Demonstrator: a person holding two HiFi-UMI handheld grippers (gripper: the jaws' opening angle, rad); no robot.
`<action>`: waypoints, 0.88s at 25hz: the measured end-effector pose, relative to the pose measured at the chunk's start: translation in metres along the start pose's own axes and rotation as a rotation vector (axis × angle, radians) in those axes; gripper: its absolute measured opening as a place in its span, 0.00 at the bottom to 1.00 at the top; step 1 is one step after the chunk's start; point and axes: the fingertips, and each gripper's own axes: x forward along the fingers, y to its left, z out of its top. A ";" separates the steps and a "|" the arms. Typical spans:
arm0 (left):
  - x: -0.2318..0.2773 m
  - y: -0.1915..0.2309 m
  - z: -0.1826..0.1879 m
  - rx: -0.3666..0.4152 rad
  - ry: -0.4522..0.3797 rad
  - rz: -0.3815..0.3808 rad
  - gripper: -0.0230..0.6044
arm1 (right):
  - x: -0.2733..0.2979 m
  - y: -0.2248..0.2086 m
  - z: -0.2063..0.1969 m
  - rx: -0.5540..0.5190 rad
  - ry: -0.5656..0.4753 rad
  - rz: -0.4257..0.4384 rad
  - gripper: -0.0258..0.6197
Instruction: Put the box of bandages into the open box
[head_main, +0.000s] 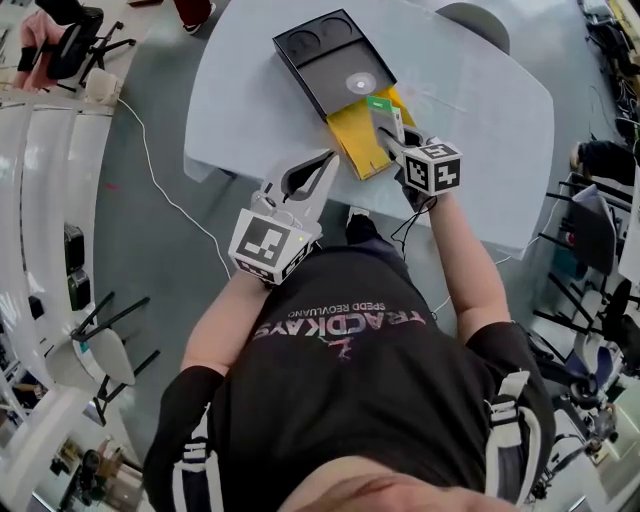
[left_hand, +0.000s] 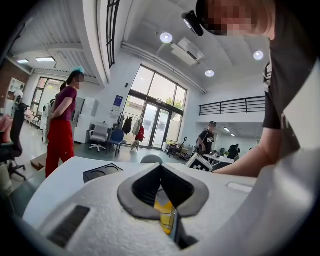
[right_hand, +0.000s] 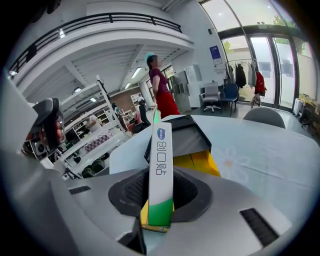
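The open box (head_main: 322, 55) is a black tray with round recesses and a yellow flap (head_main: 358, 145), lying on the pale table (head_main: 480, 110). My right gripper (head_main: 393, 140) is shut on the box of bandages (head_main: 385, 118), a slim white carton with a green end. It holds the carton over the yellow flap, at the tray's near end. In the right gripper view the bandage box (right_hand: 161, 170) stands upright between the pads (right_hand: 200, 197), with the black tray (right_hand: 182, 135) beyond. My left gripper (head_main: 318, 170) hovers at the table's near edge, shut and empty; the left gripper view shows its tips (left_hand: 161, 172) meeting.
A grey chair (head_main: 475, 20) stands behind the table and an office chair (head_main: 70, 45) at the far left. A white cable (head_main: 160, 180) runs across the floor. A person in red trousers (left_hand: 62, 125) stands beyond the table.
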 end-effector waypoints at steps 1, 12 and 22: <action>0.001 0.000 0.000 0.000 0.000 0.003 0.06 | 0.004 -0.002 -0.004 -0.001 0.022 0.009 0.18; 0.007 0.000 -0.011 -0.022 0.004 0.044 0.06 | 0.051 -0.017 -0.056 -0.012 0.272 0.100 0.18; 0.016 0.009 -0.018 -0.042 0.019 0.071 0.06 | 0.073 -0.004 -0.079 -0.060 0.490 0.237 0.18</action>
